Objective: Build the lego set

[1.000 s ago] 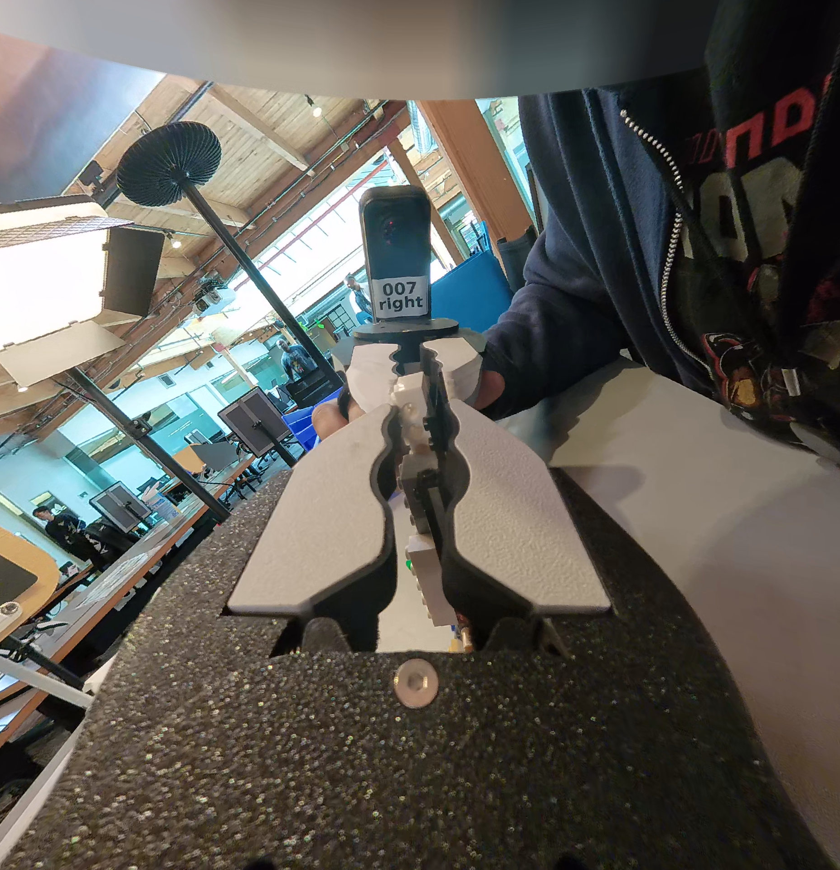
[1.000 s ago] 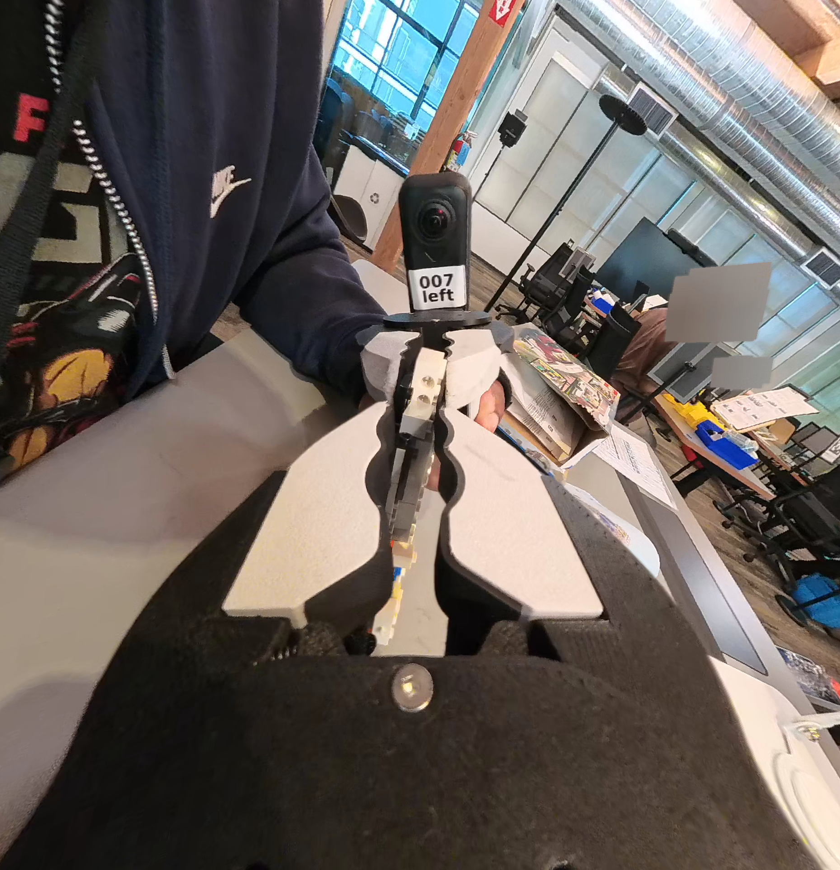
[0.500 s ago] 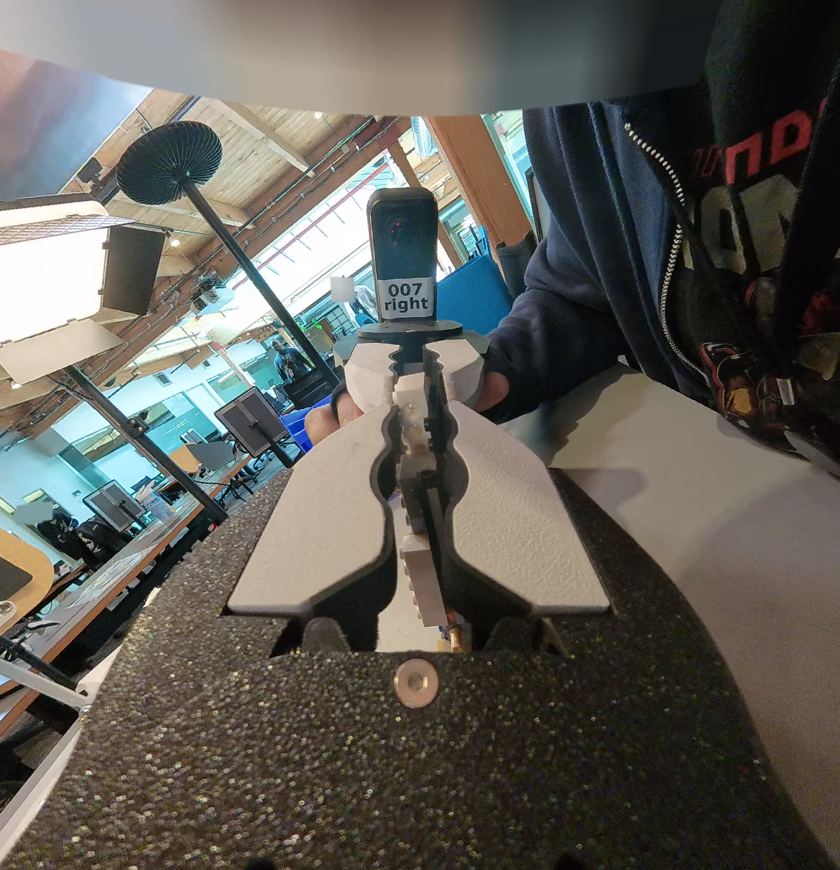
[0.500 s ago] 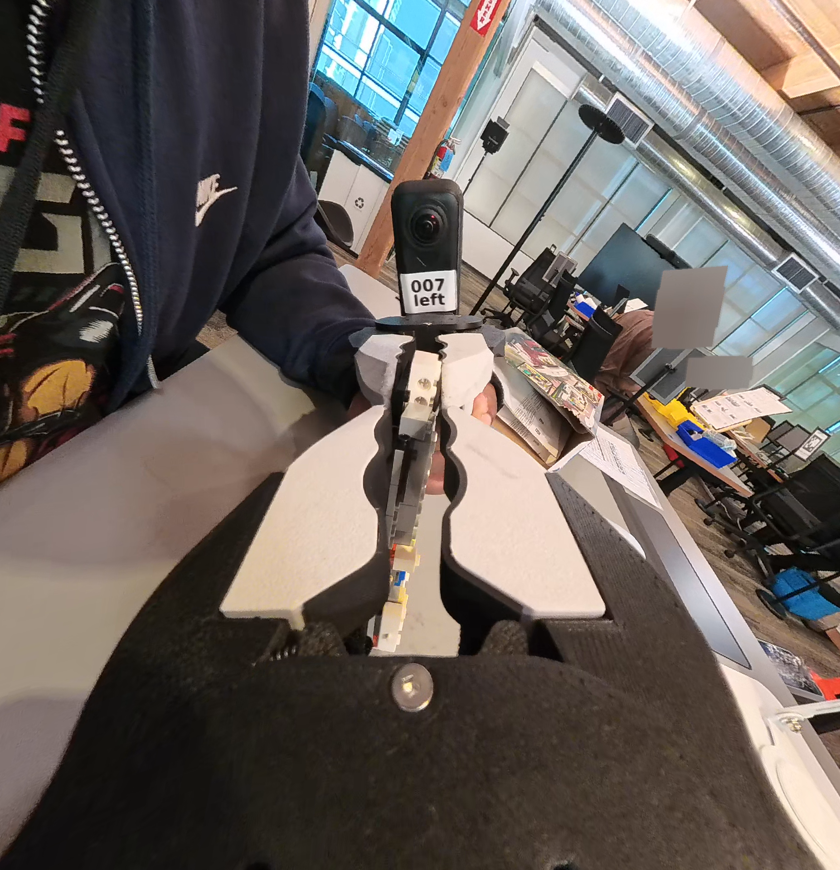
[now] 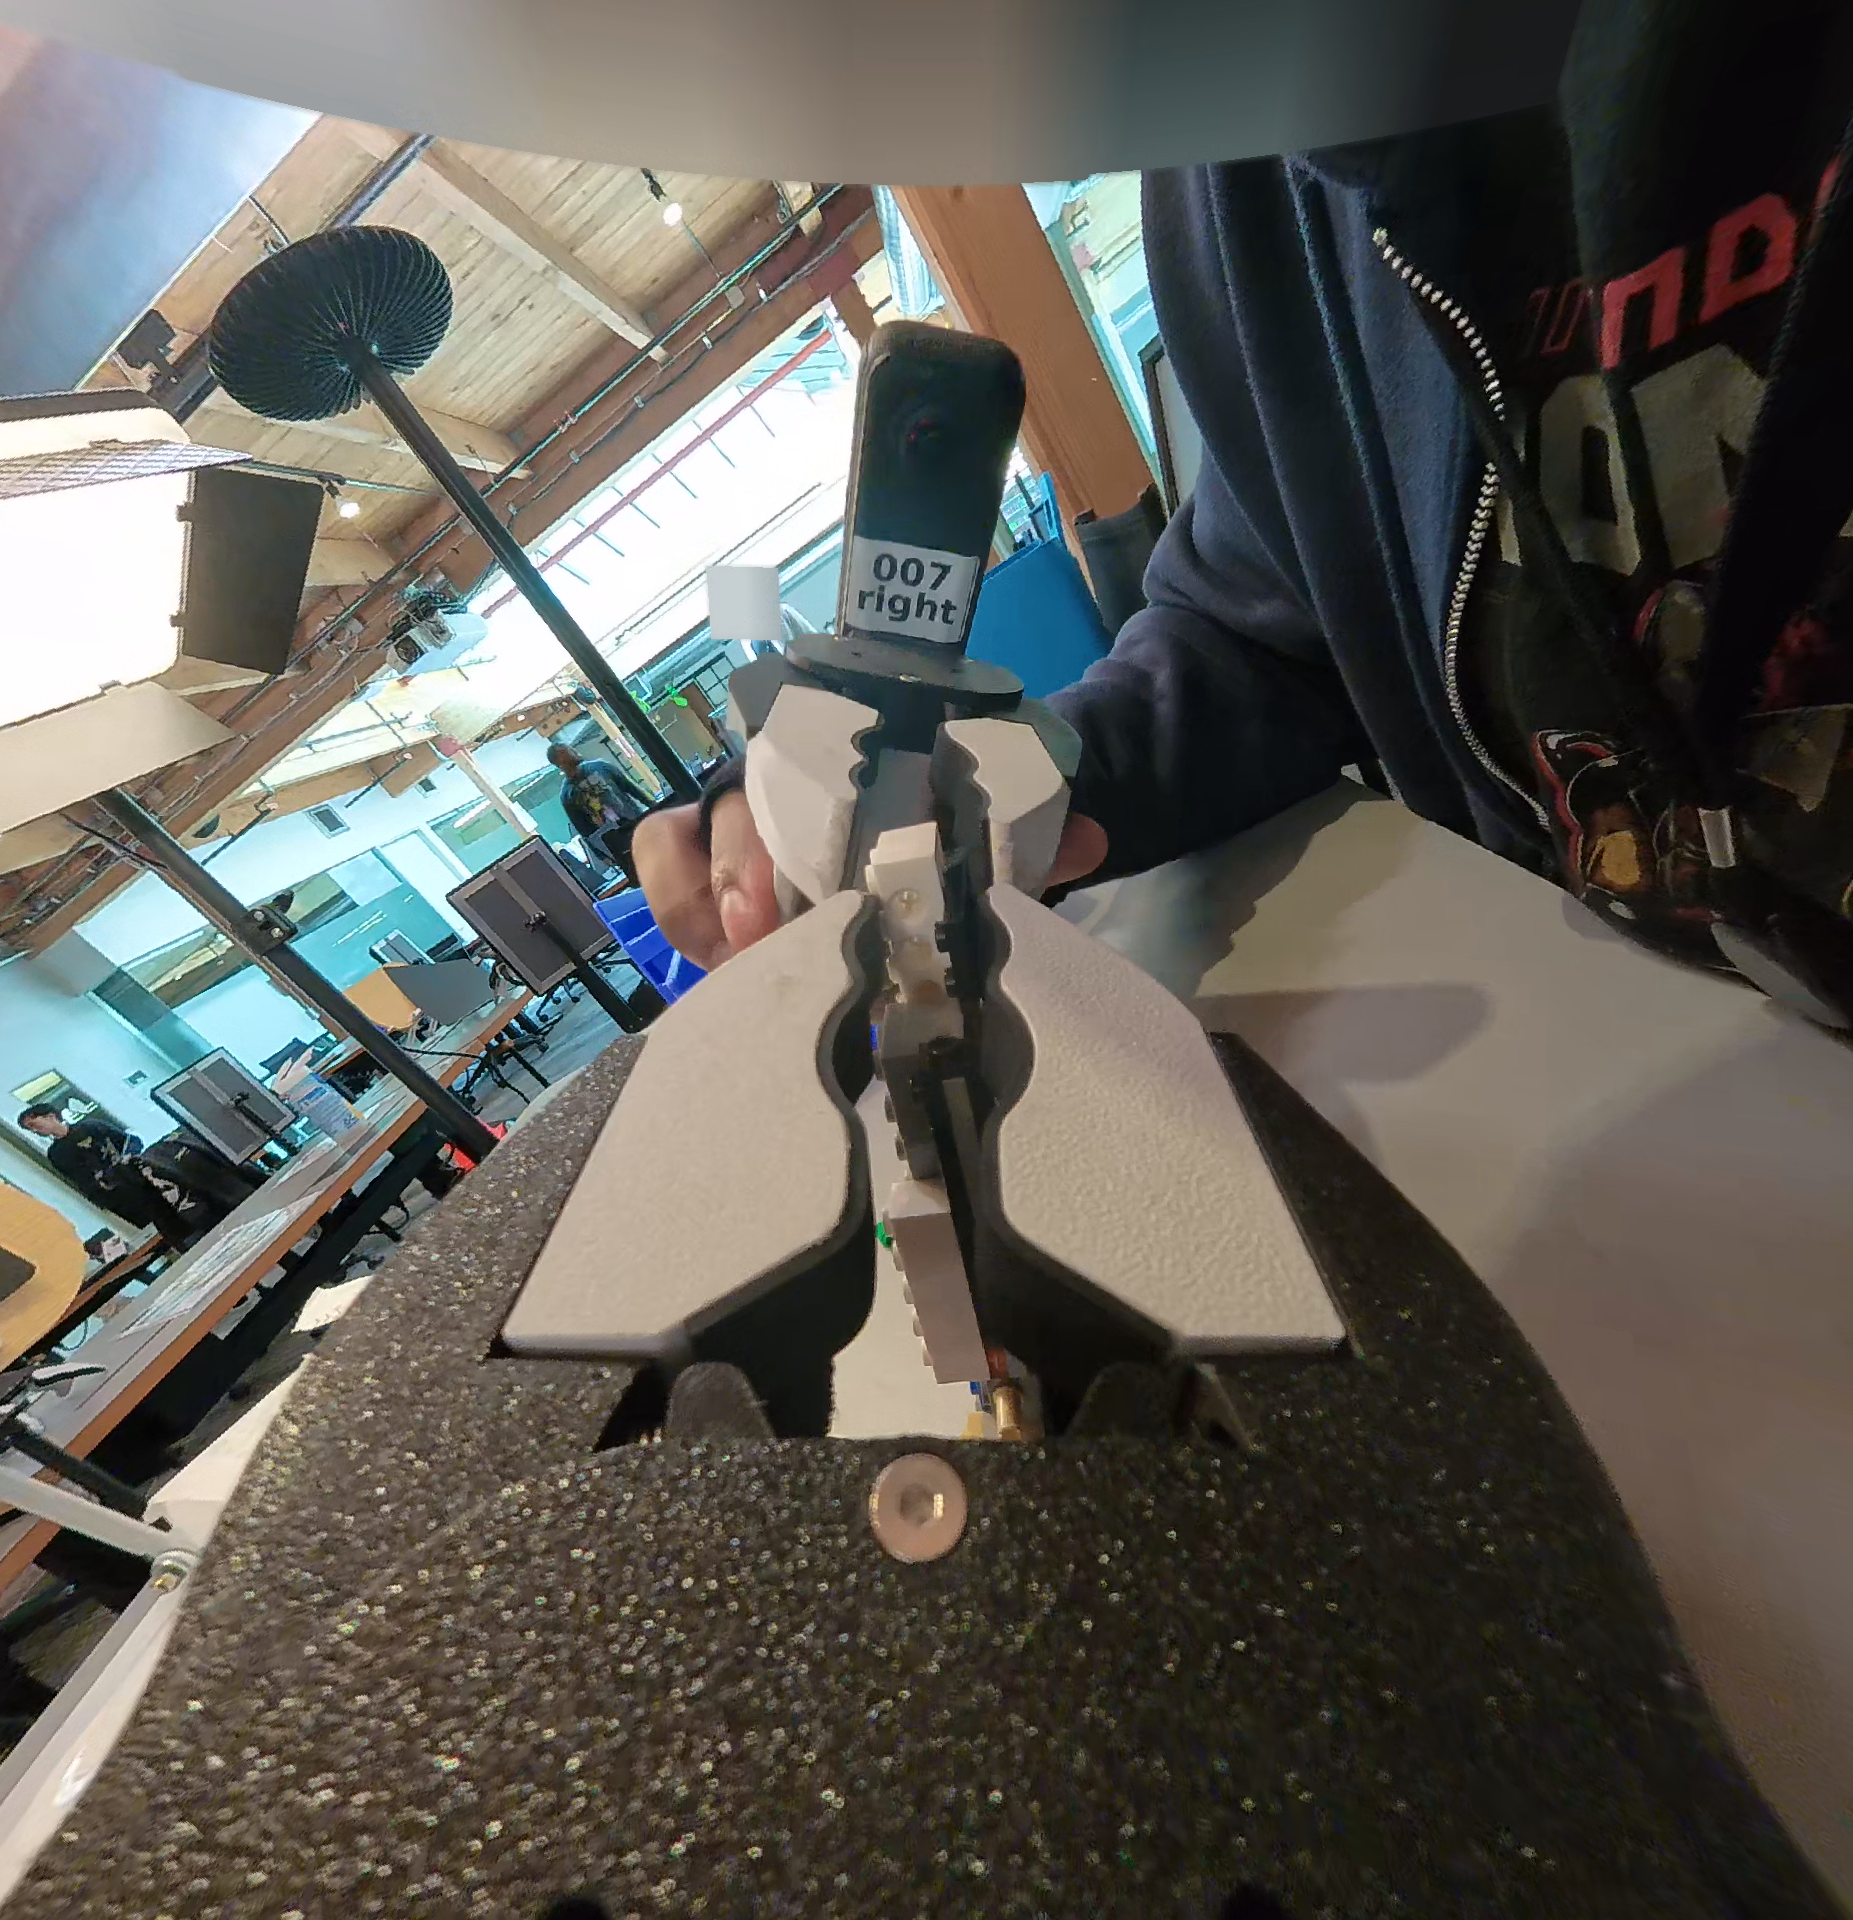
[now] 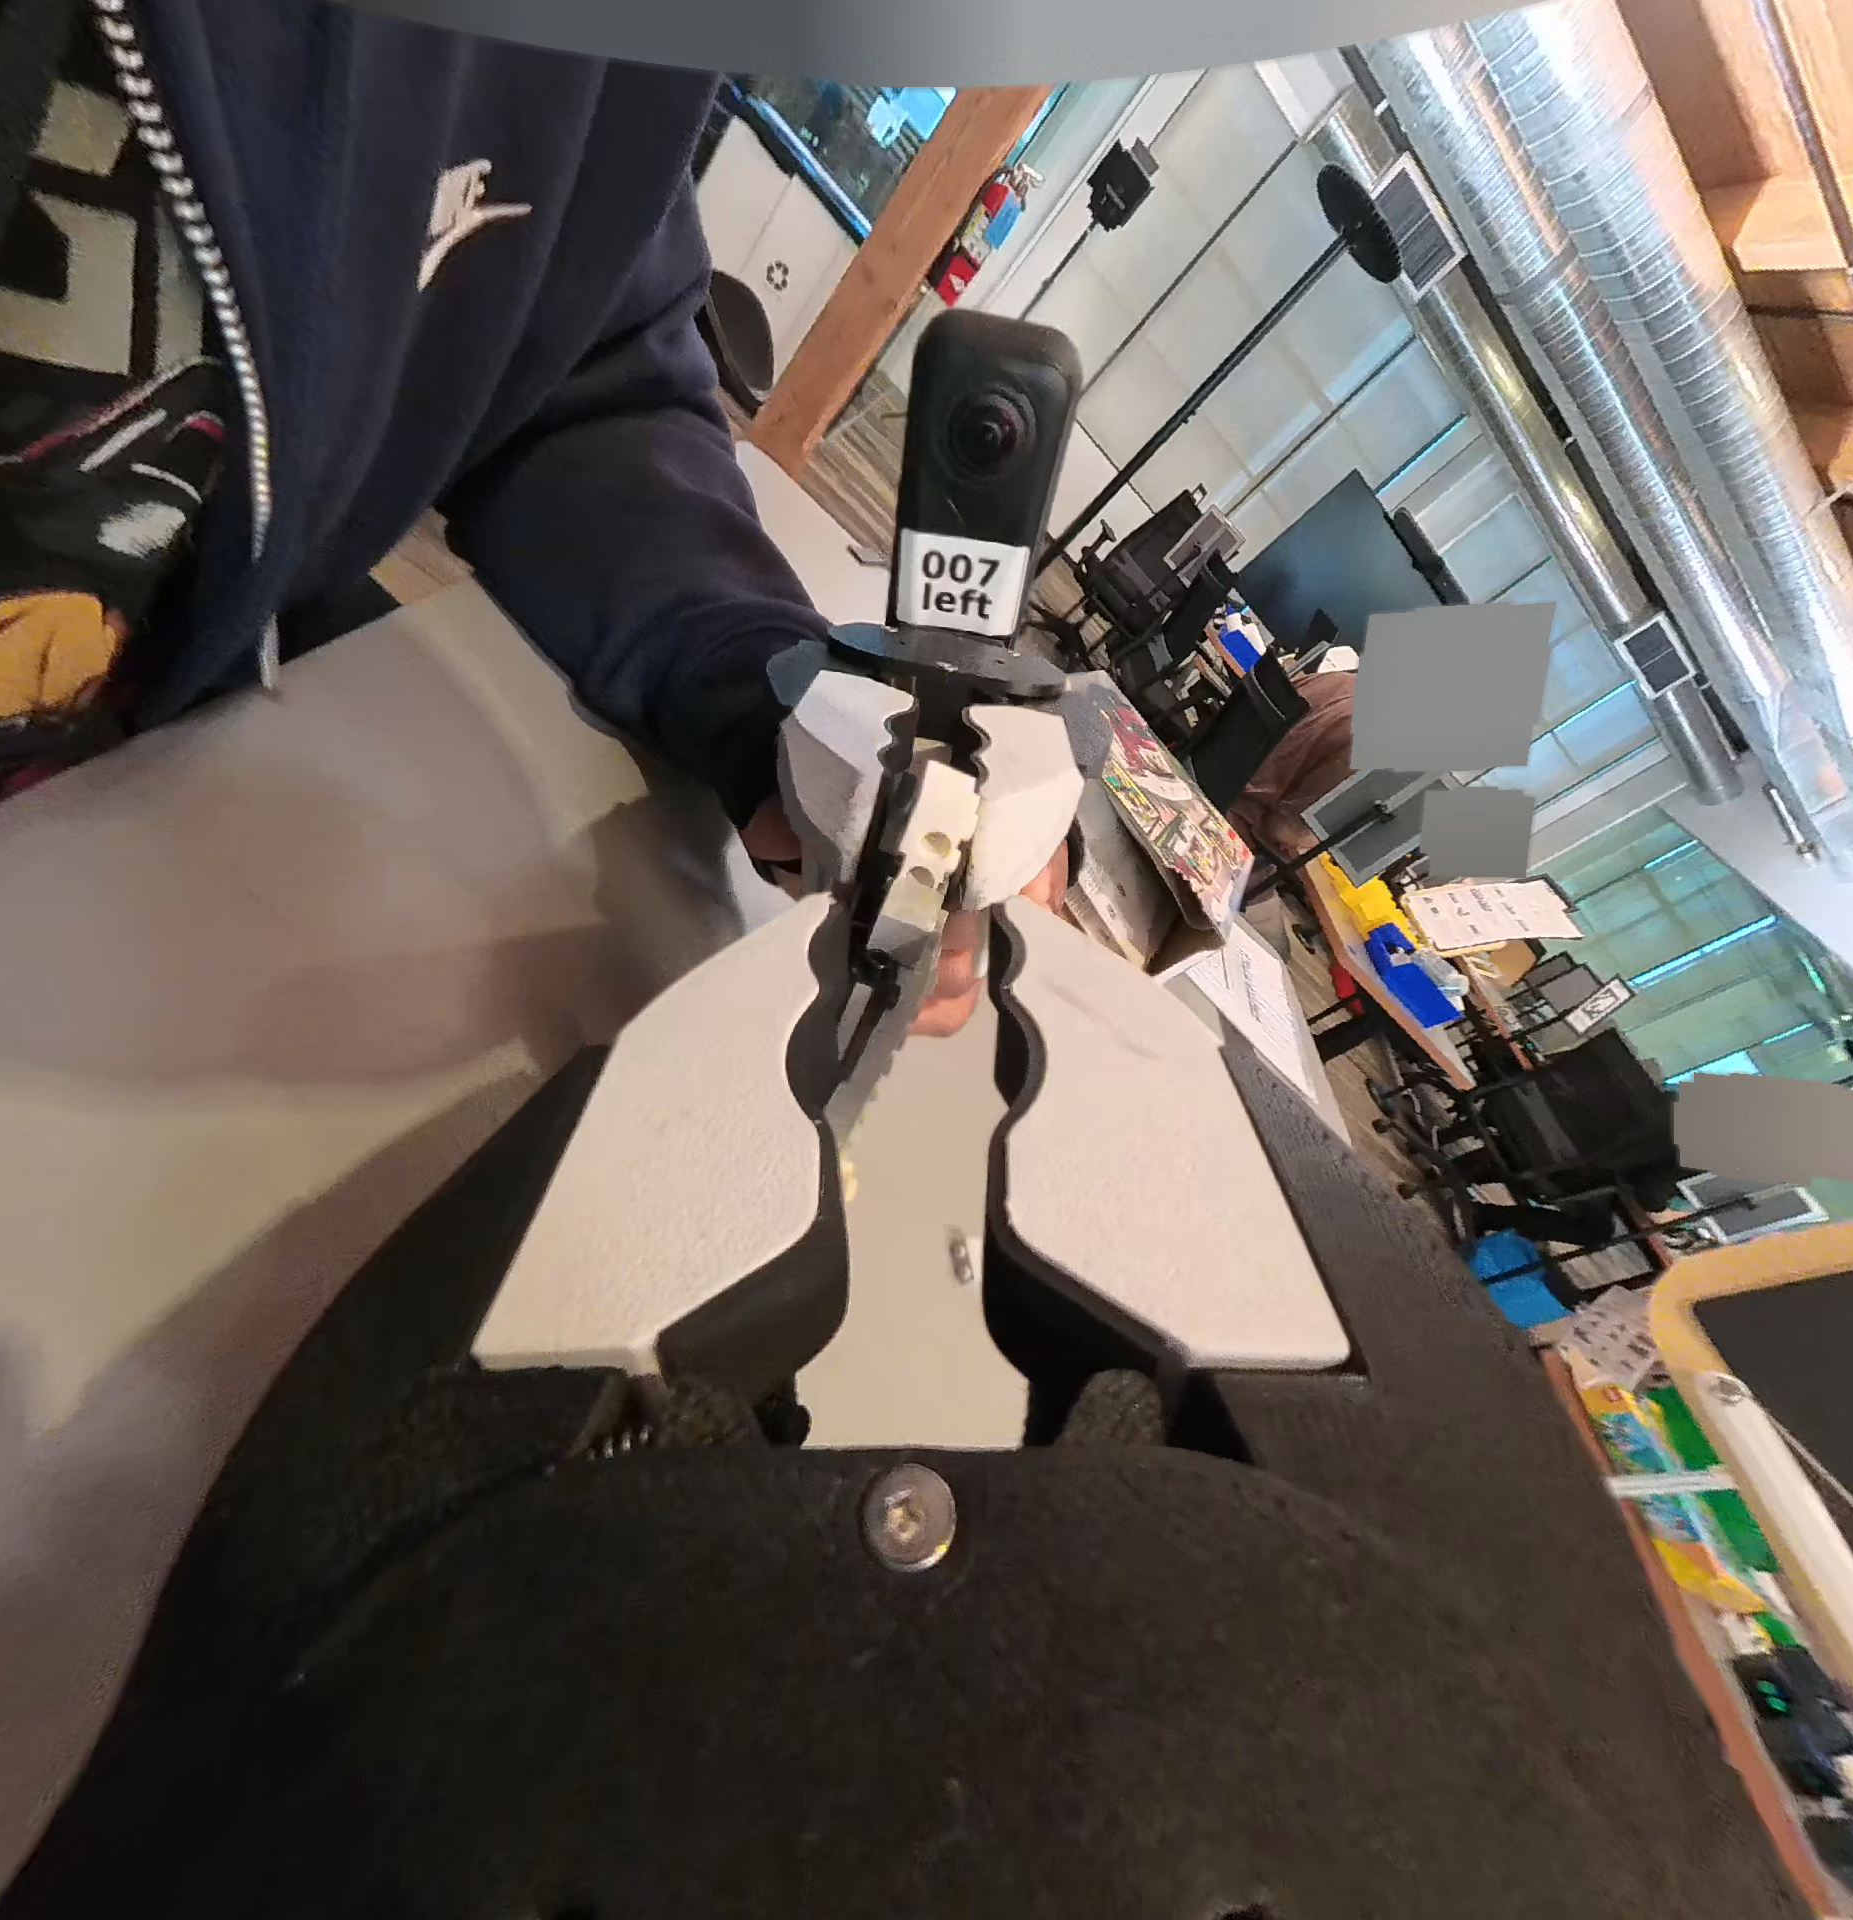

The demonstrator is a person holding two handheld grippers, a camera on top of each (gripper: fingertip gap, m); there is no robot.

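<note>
A long brick assembly (image 5: pixel 927 1101) of white, grey and black bricks runs between my two grippers, which face each other above a white table (image 5: pixel 1524 1143). My left gripper (image 5: pixel 927 925) is shut on it, with both pads against its sides. In the right wrist view my right gripper (image 6: pixel 914 925) stands open: the assembly (image 6: pixel 901 914) lies along its left finger (image 6: pixel 714 1091), with a clear gap to its right finger (image 6: pixel 1130 1091). The left gripper (image 6: pixel 927 790) shows there clamped on the assembly's white end. The right gripper (image 5: pixel 906 790) shows in the left wrist view with its fingers apart.
A person in a navy hoodie (image 5: pixel 1317 520) holds both grippers close to the body. An opened box with a colourful booklet (image 6: pixel 1161 831) and a paper sheet (image 6: pixel 1254 997) lie on the table behind the left gripper. A black light stand (image 5: pixel 434 457) rises at the left. My left and right fingertips are right by each other.
My right gripper's fingers have spread apart and let go of the brick assembly, and its view has rolled to the side. My left gripper has kept its grip throughout.
</note>
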